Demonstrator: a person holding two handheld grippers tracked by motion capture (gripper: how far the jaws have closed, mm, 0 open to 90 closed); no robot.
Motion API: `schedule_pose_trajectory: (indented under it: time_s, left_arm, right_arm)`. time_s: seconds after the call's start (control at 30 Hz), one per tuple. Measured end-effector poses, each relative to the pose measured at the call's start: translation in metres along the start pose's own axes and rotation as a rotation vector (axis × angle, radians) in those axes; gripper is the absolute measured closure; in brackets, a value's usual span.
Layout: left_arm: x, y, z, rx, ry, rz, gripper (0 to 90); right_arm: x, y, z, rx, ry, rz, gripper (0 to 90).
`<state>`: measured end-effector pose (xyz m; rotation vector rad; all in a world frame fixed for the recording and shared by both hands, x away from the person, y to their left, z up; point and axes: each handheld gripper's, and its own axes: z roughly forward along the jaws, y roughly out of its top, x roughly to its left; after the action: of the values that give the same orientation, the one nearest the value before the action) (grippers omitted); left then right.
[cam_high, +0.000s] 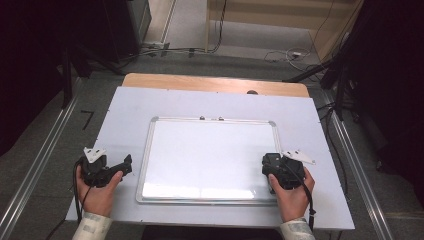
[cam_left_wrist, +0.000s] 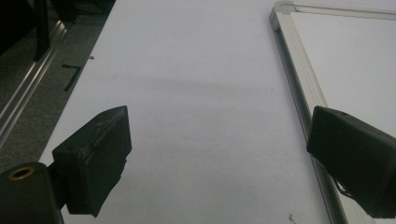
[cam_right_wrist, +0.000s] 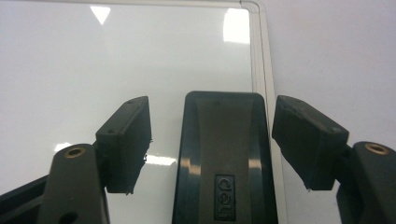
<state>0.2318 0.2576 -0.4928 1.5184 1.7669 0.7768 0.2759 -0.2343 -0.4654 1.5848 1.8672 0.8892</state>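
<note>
1. The right gripper (cam_right_wrist: 212, 140) has its fingers (cam_right_wrist: 125, 142) spread, one on each side of a black whiteboard eraser (cam_right_wrist: 226, 158) that lies between them; a gap shows on both sides, so they are not pinching it
2. The eraser carries a raised "deli" mark on its top and lies on the whiteboard (cam_right_wrist: 116, 60), close against the board's right frame edge
3. In the high view the right gripper (cam_high: 272, 162) sits over the board's right edge, with the eraser (cam_high: 271, 161) at its front and the right hand (cam_high: 292, 192) wrapped around the body; a grey three-cornered plate sticks out from its top
4. The left gripper (cam_left_wrist: 219, 154) has its fingers (cam_left_wrist: 95, 163) spread wide with nothing between them, above the bare white counter (cam_left_wrist: 196, 93)
5. The right-hand finger in the left gripper view hangs over the whiteboard's aluminium frame (cam_left_wrist: 299, 79)
6. In the high view the left gripper (cam_high: 125, 164) is just left of the whiteboard (cam_high: 210, 155), held by the left hand (cam_high: 99, 192), pointing toward the board's left edge
7. The board is blank, with a silver frame, and lies flat in the middle of the white counter (cam_high: 130, 105)
8. A wooden strip shows along the counter's far edge, and cables lie on the grey floor (cam_high: 240, 57) beyond
</note>
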Motion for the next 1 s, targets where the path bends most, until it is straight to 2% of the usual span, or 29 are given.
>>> schedule_pose_trajectory:
  time_s: [0.17,0.6,1.0]
  left_arm:
    - [0.000,0.000,0.000,0.000,0.001,0.000,7.0]
    - [0.000,0.000,0.000,0.000,-0.002,0.001,7.0]
    - [0.000,-0.001,0.000,0.001,-0.003,0.000,7.0]
  right_arm:
    - [-0.002,0.004,-0.007,-0.019,0.016,0.001,25.3]
    - [-0.005,0.005,-0.015,-0.008,0.046,-0.026,21.2]
    - [-0.016,0.005,-0.025,-0.027,0.130,-0.048,16.1]
